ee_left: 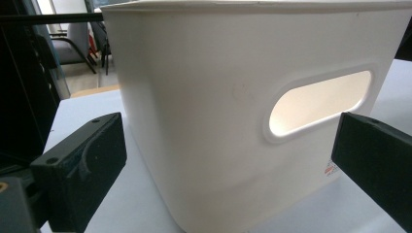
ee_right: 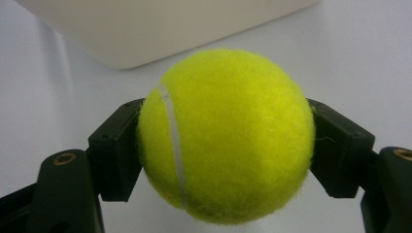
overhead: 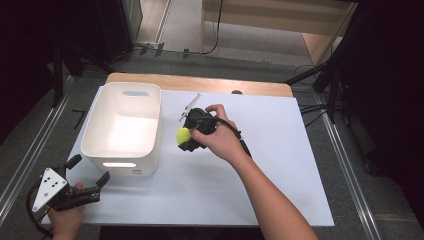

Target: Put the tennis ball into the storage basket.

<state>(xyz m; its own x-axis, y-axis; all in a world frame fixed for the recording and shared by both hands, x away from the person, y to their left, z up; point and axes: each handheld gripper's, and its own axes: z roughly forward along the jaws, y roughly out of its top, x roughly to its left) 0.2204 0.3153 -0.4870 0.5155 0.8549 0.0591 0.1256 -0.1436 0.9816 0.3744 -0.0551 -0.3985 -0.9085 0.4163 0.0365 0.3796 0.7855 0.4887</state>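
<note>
Pinching a fuzzy, round yellow-green tennis ball (ee_right: 225, 136) between its black pads, the right claw (ee_right: 226, 145) hovers beside a smooth white plastic bin (overhead: 121, 127); the left claw (overhead: 87, 177) rests spread before the bin's handle slot.

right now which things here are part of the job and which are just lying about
In the job:
tennis ball, gripped by the right gripper
white bin, beside the ball
left gripper, open near the bin's handle slot

Lying about:
cables past the table's right edge
</note>
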